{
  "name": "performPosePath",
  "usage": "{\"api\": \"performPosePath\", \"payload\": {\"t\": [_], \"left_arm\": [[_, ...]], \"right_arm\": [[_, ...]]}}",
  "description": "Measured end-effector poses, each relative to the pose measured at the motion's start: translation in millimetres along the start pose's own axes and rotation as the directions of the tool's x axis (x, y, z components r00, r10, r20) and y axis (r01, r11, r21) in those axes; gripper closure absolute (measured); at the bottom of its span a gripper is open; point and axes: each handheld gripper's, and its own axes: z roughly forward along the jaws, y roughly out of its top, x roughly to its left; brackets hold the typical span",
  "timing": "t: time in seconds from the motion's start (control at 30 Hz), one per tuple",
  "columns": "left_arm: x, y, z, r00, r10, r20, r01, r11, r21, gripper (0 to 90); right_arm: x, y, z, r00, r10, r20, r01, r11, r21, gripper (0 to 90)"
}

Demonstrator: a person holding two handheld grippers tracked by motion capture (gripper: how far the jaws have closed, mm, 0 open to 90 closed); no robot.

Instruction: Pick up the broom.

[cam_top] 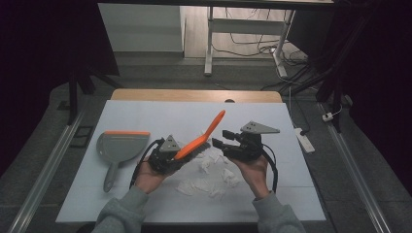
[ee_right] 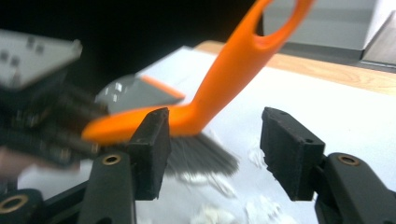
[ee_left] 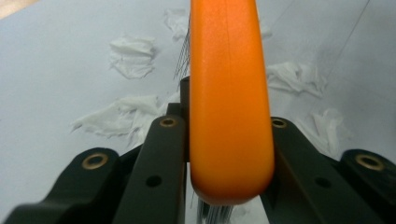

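The left gripper (cam_top: 167, 156) is clamping down on the orange brush (cam_top: 199, 141), jaws closed against both sides of its back, and in the left gripper view you can see that orange body (ee_left: 231, 100) wedged squarely between the two black jaws. It is gripping low, near the bristle head, which probably gives better control of the sweeping edge, while the looped handle is angling up and away toward the far side of the table. The bristles (ee_right: 201, 158) are pointing down at the white sheet (cam_top: 145, 116), right among the crumpled paper scraps (cam_top: 214, 174) that are lying scattered between the two hands.

Over on the other side, the right gripper (cam_top: 228, 141) is hanging with its jaws spread wide and nothing between them; in the right gripper view, its jaws are framing the brush head from close by, not touching it. That looks like a helper waiting for a handover or a steadying grip, though that's only a guess.

Off to the left, the grey dustpan (cam_top: 119, 148) with its orange lip is sitting flat, well apart from the scraps, nobody holding it. My read: a sweep-up job, with the paper not yet gathered.
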Motion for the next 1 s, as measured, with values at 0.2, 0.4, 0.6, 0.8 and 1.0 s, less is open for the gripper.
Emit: {"api": "performPosePath", "payload": {"t": [0.2,0.4,0.6,0.8,1.0], "left_arm": [[1.4,1.3,-1.6,0.9995,0.029,0.014,-0.029,0.9984,0.048,78.5],[-0.6,3.1,-0.6,0.9977,0.062,0.029,-0.064,0.9943,0.085,78.5],[-6.5,5.1,2.0,0.9944,0.088,0.058,-0.094,0.9899,0.106,78.5],[-14.7,9.6,1.5,0.9820,0.173,0.076,-0.183,0.9704,0.158,78.5],[-22.2,10.2,6.2,0.9700,0.219,0.105,-0.236,0.9526,0.192,78.5]], "right_arm": [[5.4,4.2,-6.6,0.9914,-0.129,-0.020,0.130,0.989,0.065,39.7],[12.4,5.9,-9.9,0.9734,-0.216,-0.075,0.224,0.969,0.108,39.3],[23.4,6.3,-6.4,0.9489,-0.302,-0.093,0.313,0.936,0.158,38.5],[33.4,7.6,-5.2,0.9211,-0.377,-0.098,0.389,0.898,0.205,38.4],[41.9,2.2,5.2,0.8855,-0.448,-0.124,0.464,0.840,0.283,36.9]]}}
